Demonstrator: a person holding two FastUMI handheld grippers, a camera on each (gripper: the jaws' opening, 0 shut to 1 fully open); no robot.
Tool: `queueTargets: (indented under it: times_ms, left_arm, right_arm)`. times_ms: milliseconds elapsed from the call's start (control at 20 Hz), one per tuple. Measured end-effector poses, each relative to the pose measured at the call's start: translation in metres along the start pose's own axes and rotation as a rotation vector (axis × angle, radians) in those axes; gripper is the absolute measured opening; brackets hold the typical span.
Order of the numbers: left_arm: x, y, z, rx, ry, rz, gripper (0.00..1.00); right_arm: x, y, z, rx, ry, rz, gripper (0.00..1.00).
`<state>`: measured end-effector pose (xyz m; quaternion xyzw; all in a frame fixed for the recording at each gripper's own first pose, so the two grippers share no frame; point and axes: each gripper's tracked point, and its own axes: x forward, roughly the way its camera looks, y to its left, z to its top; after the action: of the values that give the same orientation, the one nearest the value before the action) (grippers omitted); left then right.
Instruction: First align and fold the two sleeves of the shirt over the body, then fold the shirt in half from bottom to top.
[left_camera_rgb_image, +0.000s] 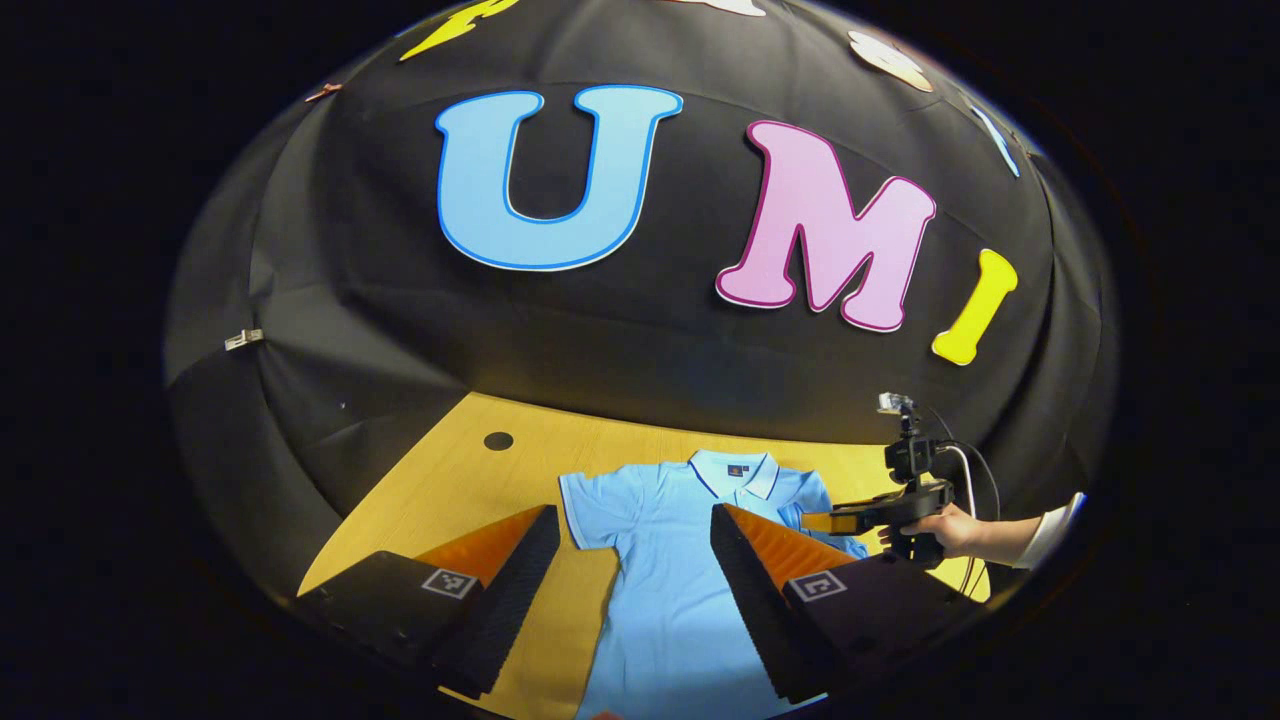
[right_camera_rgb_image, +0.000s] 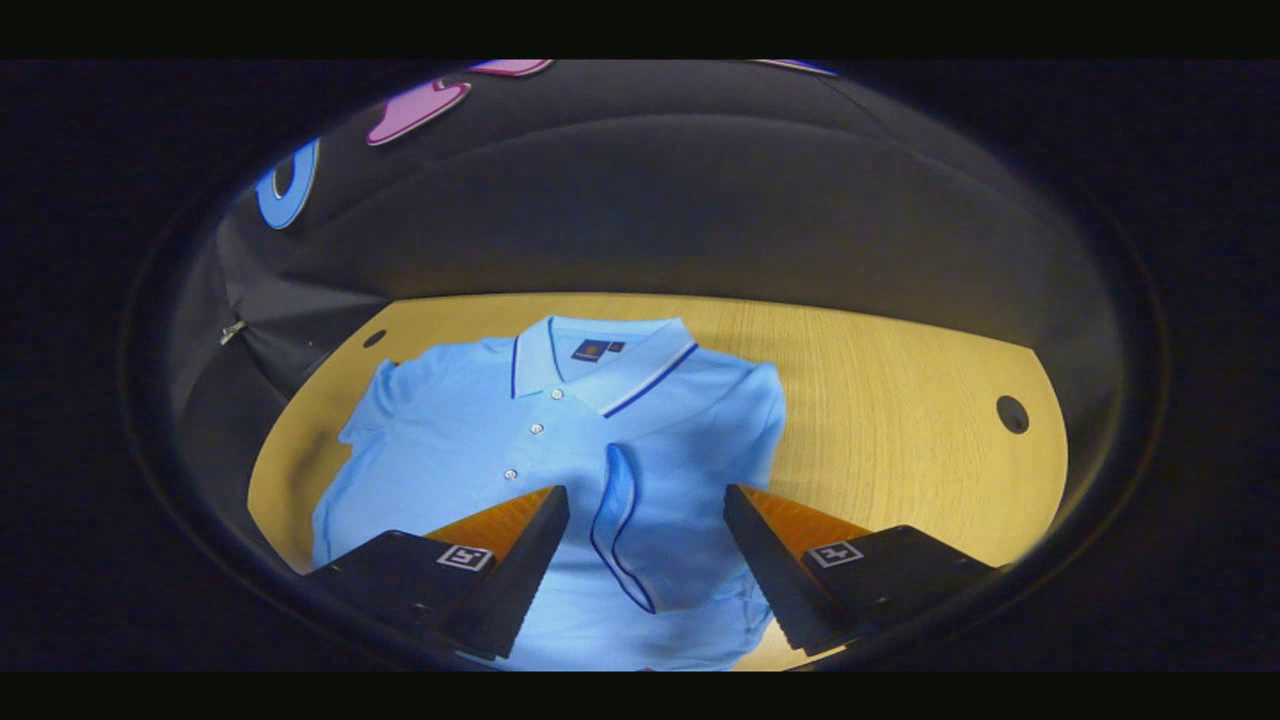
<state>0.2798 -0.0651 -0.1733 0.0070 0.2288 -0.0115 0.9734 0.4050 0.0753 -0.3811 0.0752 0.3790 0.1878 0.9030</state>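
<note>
Ridged inner faces are seen on the fingers of the left tool (left_camera_rgb_image: 634, 560), which are spread wide apart with nothing gripped between them; light blue cloth and bare wood show through the gap. Likewise, the right tool (right_camera_rgb_image: 646, 545) is held released above the garment, its fingers parted on either side of a folded sleeve (right_camera_rgb_image: 618, 525), without touching it as far as can be told. In the left gripper view the right tool (left_camera_rgb_image: 815, 521) is also seen farther off, held by a hand (left_camera_rgb_image: 950, 530) with a white cuff, a cable trailing behind it.

Beneath both tools the shirt (right_camera_rgb_image: 520, 450), a light blue polo with a dark-trimmed collar (right_camera_rgb_image: 600, 365) and a buttoned placket, is laid flat and face up on the yellow wooden surface (right_camera_rgb_image: 900, 420). One sleeve is folded inward over the body, its dark-edged hem lying near the middle of the chest. The other sleeve (left_camera_rgb_image: 585, 505) is spread outward on the surface. Round holes (right_camera_rgb_image: 1012, 414) are seen near the surface's far corners.
</note>
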Motion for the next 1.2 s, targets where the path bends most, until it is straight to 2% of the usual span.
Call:
queueTargets:
  times_ms: [250, 450, 600, 750, 850, 1050, 1200]
  left_arm:
    - [0.056, 0.002, 0.025, 0.035, -0.005, -0.018, 0.97]
    - [0.108, 0.014, 0.015, 0.081, 0.07, -0.002, 0.97]
    - [0.155, 0.023, -0.009, 0.104, 0.129, 0.002, 0.97]
    - [0.202, 0.045, -0.043, 0.136, 0.217, 0.053, 0.97]
    - [0.225, 0.05, -0.059, 0.164, 0.254, 0.054, 0.97]
    - [0.263, 0.058, -0.092, 0.2, 0.32, 0.049, 0.97]
    - [0.277, 0.074, -0.116, 0.183, 0.379, 0.085, 0.96]
  right_arm:
    - [-0.045, 0.002, 0.018, -0.007, -0.088, 0.012, 0.98]
    - [-0.089, -0.006, 0.004, 0.017, -0.118, 0.02, 0.98]
    - [-0.125, -0.024, -0.015, -0.009, -0.133, -0.021, 0.98]
    - [-0.154, -0.045, -0.029, -0.004, -0.129, -0.053, 0.98]
    - [-0.168, -0.061, -0.035, 0.001, -0.128, -0.093, 0.98]
    - [-0.189, -0.082, -0.044, 0.041, -0.13, -0.134, 0.98]
    - [-0.198, -0.092, -0.052, 0.06, -0.126, -0.153, 0.98]
